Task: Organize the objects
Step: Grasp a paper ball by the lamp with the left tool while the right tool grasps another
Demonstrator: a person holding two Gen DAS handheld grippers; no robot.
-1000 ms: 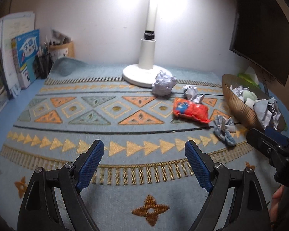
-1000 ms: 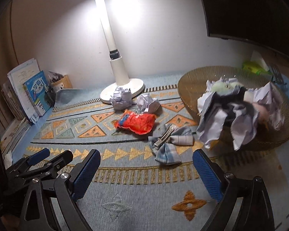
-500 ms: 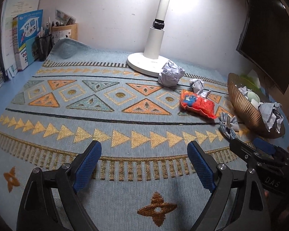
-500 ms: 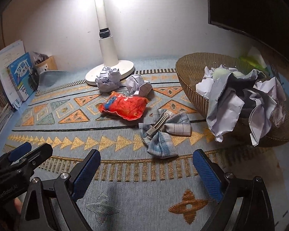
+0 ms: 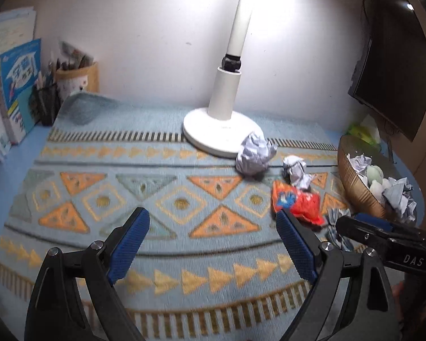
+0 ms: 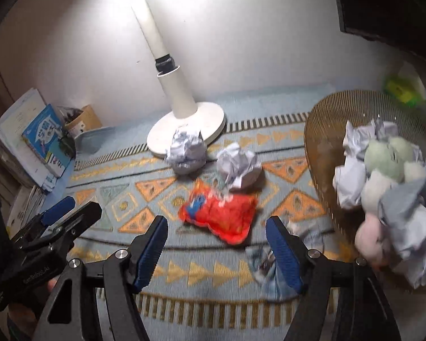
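While both grippers hang over the patterned rug [image 5: 105, 153], the right gripper [image 6: 217, 245] has just been closing, jaws still apart with nothing between the pads. The left gripper [image 5: 211, 240] gapes wide, empty. A red snack packet [image 6: 220, 216] lies mid-frame, the plaid bow [image 6: 269, 272] lower right, beside the wicker basket [image 6: 321, 130].

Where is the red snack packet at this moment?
In the right wrist view the red snack packet lies on the patterned mat, centre frame, just in front of a crumpled paper ball and left of the wicker basket.
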